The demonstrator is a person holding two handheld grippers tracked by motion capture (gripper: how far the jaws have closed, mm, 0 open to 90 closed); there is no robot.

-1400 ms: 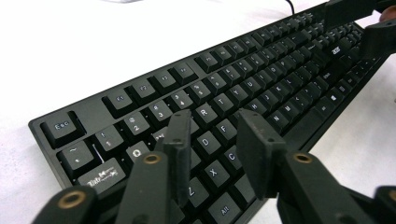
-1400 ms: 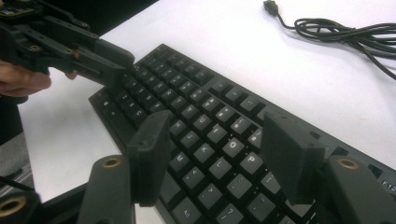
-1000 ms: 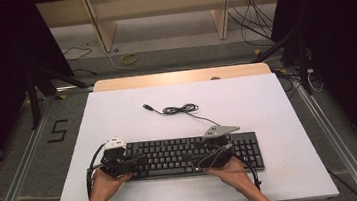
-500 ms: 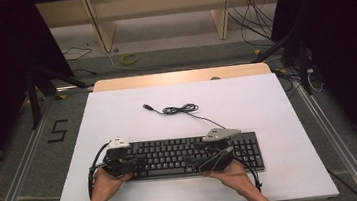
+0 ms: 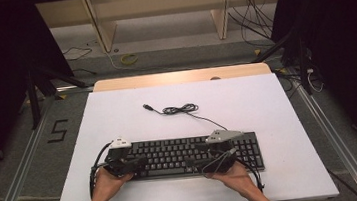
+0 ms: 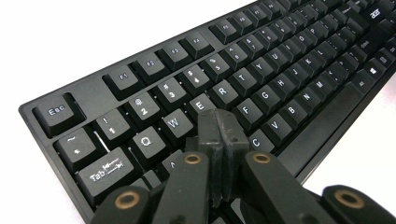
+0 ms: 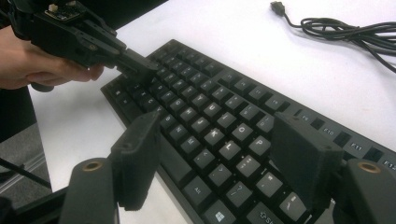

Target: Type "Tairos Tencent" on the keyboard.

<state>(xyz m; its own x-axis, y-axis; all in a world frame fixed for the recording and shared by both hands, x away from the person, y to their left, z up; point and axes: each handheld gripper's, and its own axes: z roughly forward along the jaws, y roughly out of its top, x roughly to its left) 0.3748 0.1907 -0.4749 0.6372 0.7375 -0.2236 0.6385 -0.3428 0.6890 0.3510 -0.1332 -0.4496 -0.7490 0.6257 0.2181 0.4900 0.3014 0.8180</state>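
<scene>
Black full-size plastic keyboard (image 5: 192, 155) lies long axis left-right on white tabletop (image 5: 267, 106), near edge | left gripper (image 6: 220, 135) fingers clenched, empty, tip over its left-end letter keys | right gripper (image 7: 219, 154) fingers released, hovering over right-hand keys

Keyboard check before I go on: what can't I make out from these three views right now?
- Left gripper view: its shut jaws hide the keys beneath their tips, so the key touched, if any, can't be told.
- Right gripper view: its open jaws cover parts of the keyboard; the frame edge cuts off the right end.
- High view: key legends too small; hands hide the front edge.
- Cable: its joint with the keyboard is unclear behind the right gripper.
</scene>
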